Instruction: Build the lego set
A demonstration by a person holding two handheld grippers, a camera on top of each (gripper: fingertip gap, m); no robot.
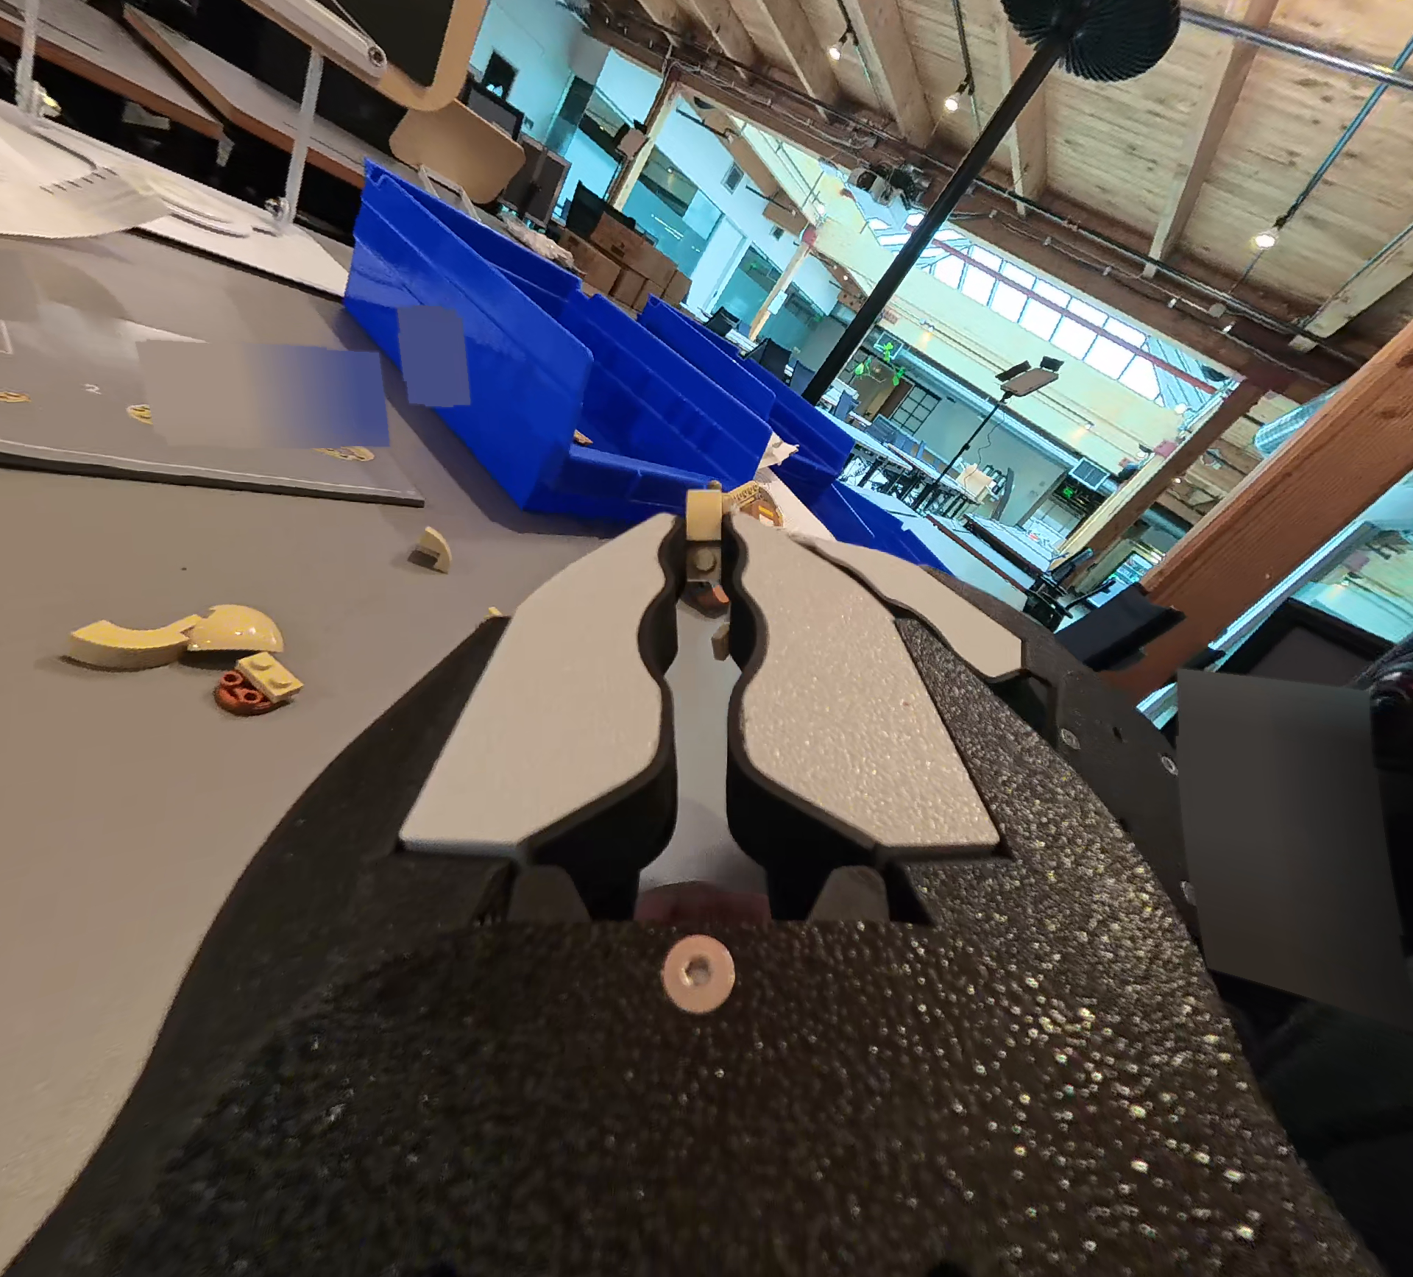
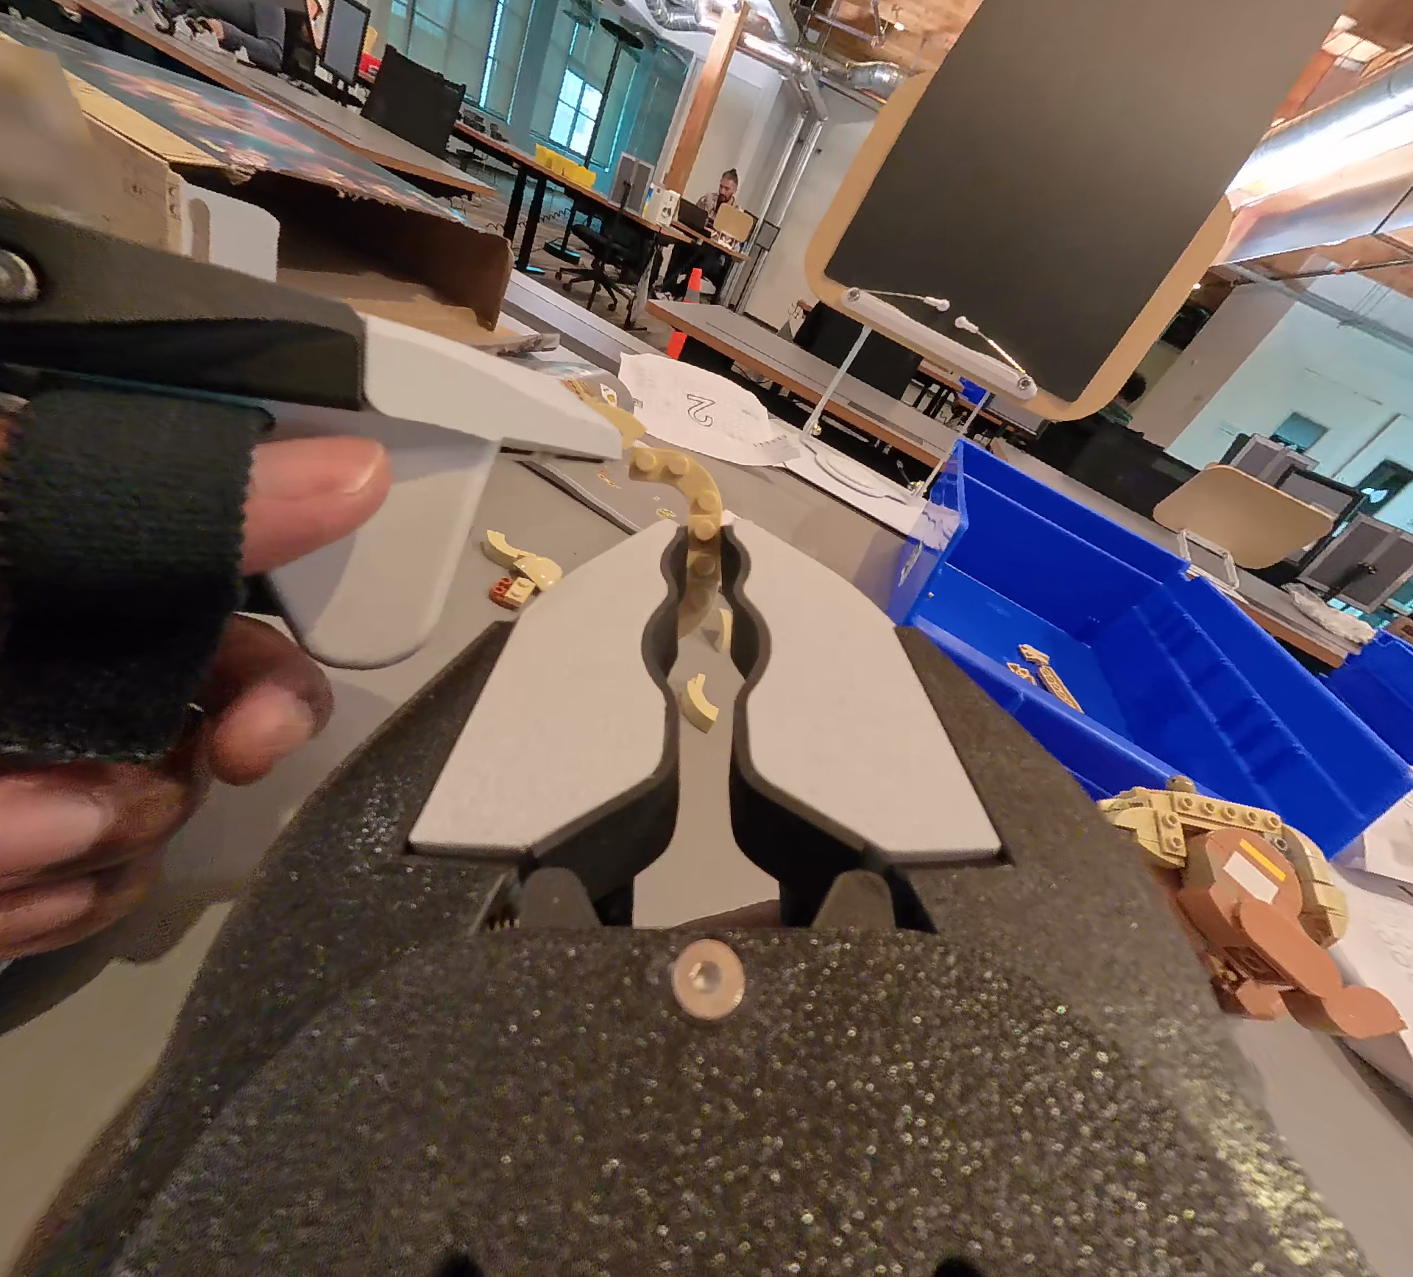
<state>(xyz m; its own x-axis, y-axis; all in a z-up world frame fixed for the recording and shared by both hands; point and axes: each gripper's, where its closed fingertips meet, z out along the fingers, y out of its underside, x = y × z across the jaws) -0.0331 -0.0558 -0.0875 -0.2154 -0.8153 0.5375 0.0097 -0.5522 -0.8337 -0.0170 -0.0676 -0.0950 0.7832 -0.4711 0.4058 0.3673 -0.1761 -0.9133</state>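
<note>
My left gripper (image 1: 703, 531) is shut on a small tan brick piece (image 1: 703, 512) that sticks out past the fingertips. In the right wrist view it comes in from the left (image 2: 618, 439), held by a hand (image 2: 306, 498), and its small tan piece (image 2: 628, 428) meets the far end of a curved tan studded plate (image 2: 688, 483). My right gripper (image 2: 702, 538) is shut on the lower end of that curved plate, which stands up above the grey table (image 2: 826, 529). One right gripper finger (image 1: 902, 586) shows just right of my left fingers.
Loose tan pieces (image 1: 176, 632) and a brown round plate (image 1: 243, 693) lie on the table at left, and they also show in the right wrist view (image 2: 524, 571). Blue bins (image 1: 474, 353) (image 2: 1147, 628) stand behind. A brown and tan model (image 2: 1239, 888) sits at right. A dark booklet (image 1: 191, 445) lies at far left. The grippers are tip to tip, or close to it.
</note>
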